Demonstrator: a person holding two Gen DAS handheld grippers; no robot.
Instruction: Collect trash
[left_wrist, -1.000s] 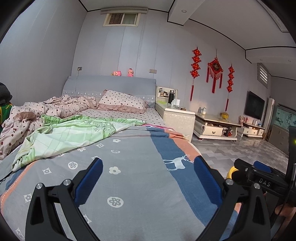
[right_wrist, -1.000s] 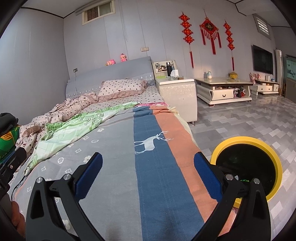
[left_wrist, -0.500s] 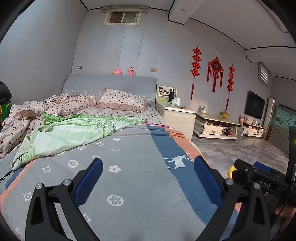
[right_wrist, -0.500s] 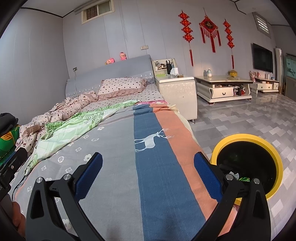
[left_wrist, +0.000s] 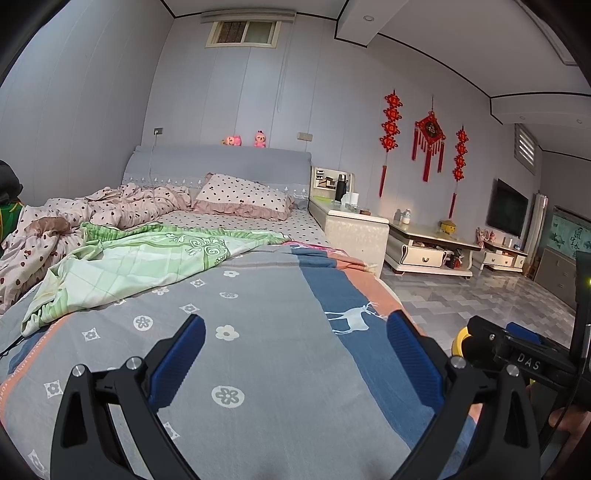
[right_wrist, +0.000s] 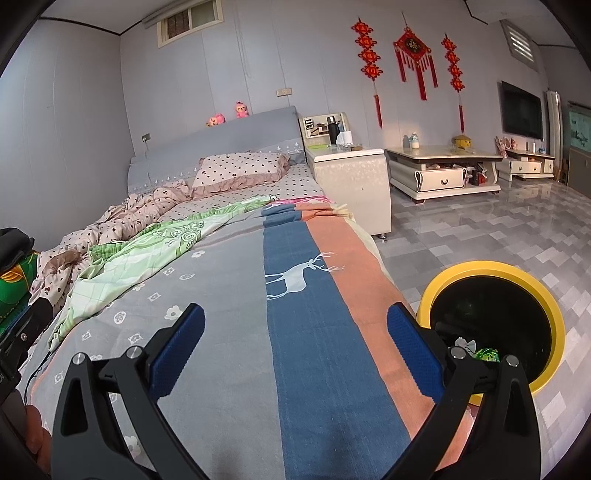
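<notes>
Both the left gripper (left_wrist: 295, 356) and right gripper (right_wrist: 295, 356) hang spread and empty over the bed (right_wrist: 229, 295), beside which a yellow-rimmed trash bin (right_wrist: 554, 317) on the floor holds crumpled wrappers (right_wrist: 480, 350).

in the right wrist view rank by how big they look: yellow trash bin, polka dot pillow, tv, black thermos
1. yellow trash bin, though it sits nearest the camera, which inflates it
2. polka dot pillow
3. tv
4. black thermos

The bin's lower edge is partly hidden behind the right gripper.
</notes>
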